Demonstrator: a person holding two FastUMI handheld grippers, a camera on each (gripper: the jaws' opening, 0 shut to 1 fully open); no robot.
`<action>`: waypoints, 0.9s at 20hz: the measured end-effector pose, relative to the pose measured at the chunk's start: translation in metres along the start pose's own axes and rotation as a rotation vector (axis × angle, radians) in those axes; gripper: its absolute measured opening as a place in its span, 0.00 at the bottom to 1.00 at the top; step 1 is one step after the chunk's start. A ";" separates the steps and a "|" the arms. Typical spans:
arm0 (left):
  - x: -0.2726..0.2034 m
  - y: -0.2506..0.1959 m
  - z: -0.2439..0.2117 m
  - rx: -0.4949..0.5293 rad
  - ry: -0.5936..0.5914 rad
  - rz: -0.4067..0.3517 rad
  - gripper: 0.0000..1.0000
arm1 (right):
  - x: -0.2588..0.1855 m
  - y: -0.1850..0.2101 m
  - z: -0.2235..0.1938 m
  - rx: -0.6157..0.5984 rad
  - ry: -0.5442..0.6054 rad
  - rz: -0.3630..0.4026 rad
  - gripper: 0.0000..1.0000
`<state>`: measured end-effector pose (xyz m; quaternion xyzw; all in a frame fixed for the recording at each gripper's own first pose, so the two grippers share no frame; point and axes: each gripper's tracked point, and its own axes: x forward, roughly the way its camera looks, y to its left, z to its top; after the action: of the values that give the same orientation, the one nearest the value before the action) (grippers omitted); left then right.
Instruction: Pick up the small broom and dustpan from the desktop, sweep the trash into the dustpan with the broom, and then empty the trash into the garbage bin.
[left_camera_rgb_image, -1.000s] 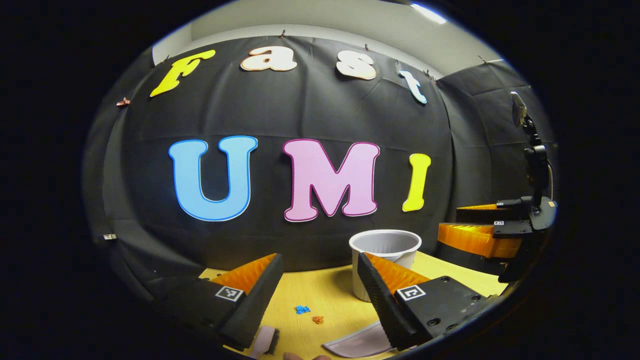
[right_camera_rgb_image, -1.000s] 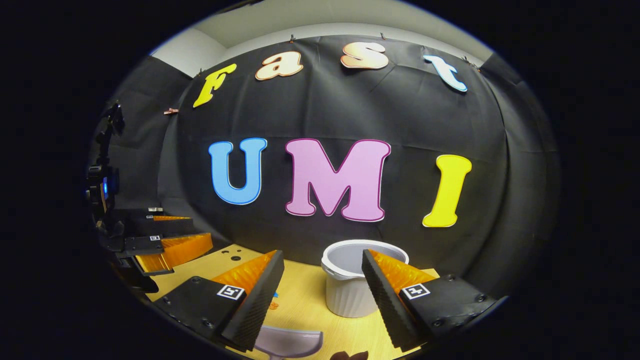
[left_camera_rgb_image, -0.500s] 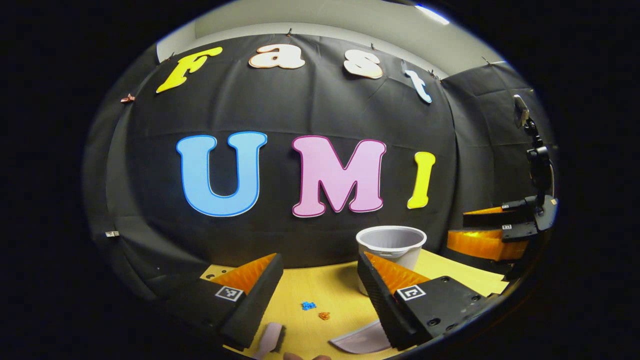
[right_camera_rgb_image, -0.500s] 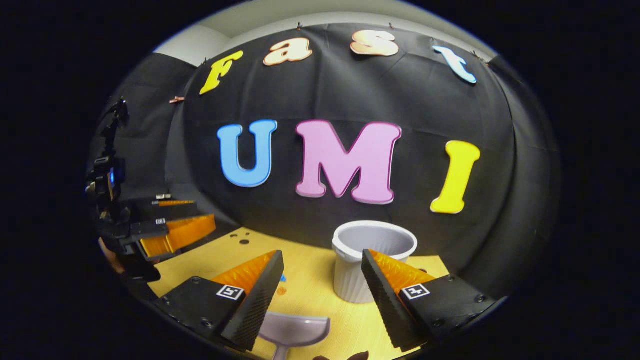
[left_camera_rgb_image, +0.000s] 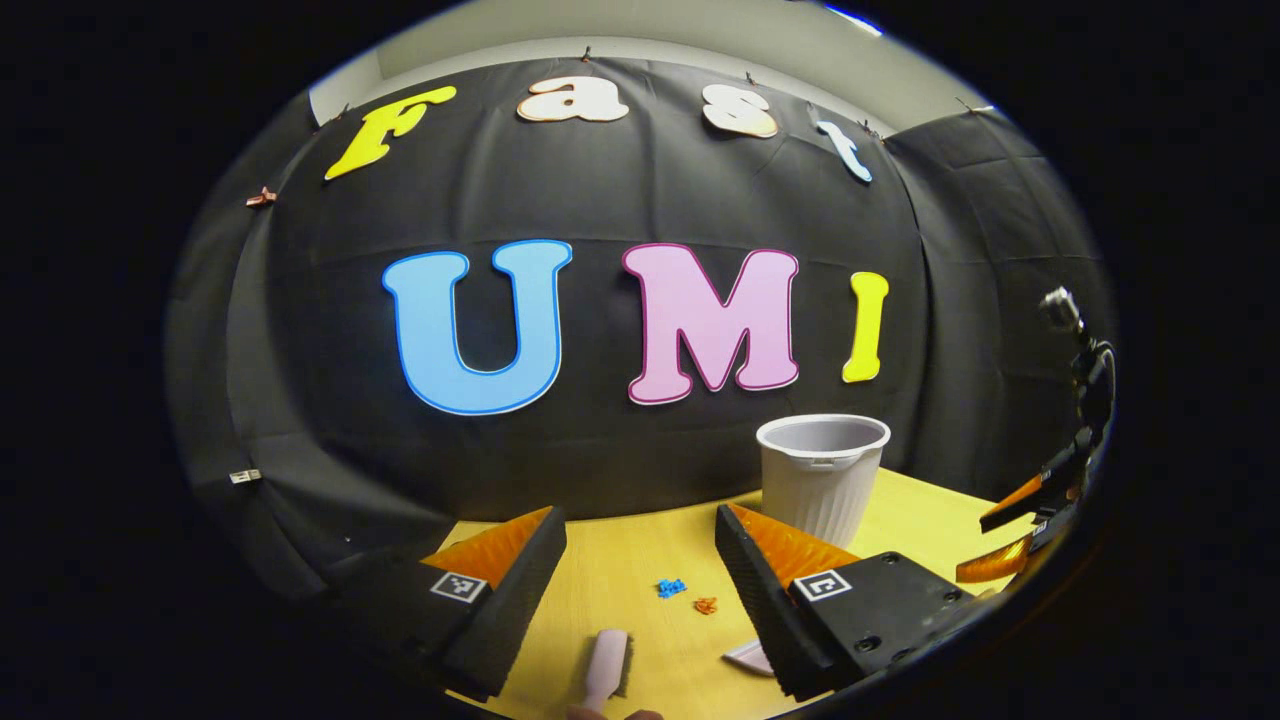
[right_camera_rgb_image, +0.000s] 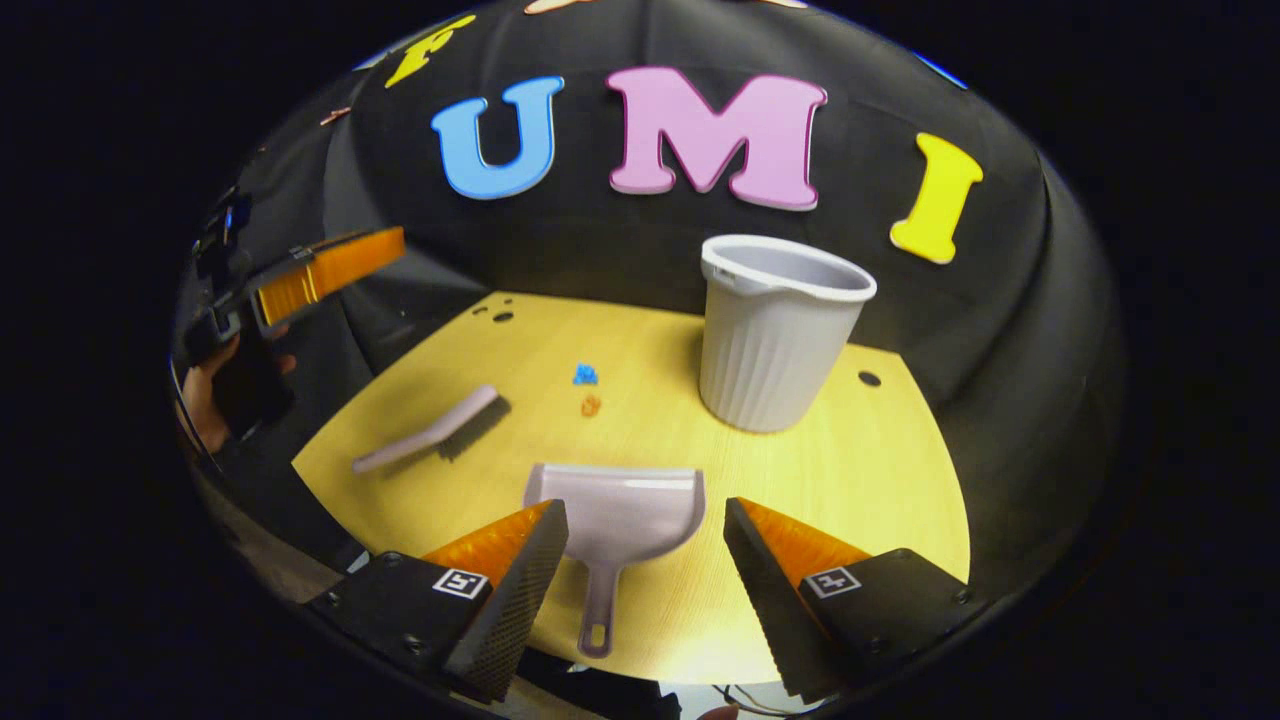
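Dustpan (right_camera_rgb_image: 617, 515) lies between open right claw (right_camera_rgb_image: 640, 570).

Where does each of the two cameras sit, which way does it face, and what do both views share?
Left gripper view: rides the left gripper, low over the table, facing the bin; its own open fingers show.
Right gripper view: rides the right gripper, higher, tilted down at the dustpan; its own open fingers show.
Shared: bin, broom, blue scrap, orange scrap.
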<state>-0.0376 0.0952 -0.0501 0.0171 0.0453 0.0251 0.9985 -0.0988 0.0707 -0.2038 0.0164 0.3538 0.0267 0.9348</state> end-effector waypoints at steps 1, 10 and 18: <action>-0.001 0.003 -0.006 -0.004 0.010 -0.003 0.95 | 0.007 0.002 -0.015 0.017 0.049 -0.005 0.98; -0.010 0.039 -0.039 -0.021 0.074 -0.003 0.95 | 0.072 0.018 -0.111 0.014 0.384 -0.054 0.96; -0.013 0.064 -0.062 -0.035 0.122 0.008 0.96 | 0.123 0.021 -0.146 -0.002 0.523 -0.076 0.88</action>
<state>-0.0592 0.1599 -0.1079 -0.0016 0.1056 0.0307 0.9939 -0.1041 0.1009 -0.3933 -0.0053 0.5838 -0.0049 0.8118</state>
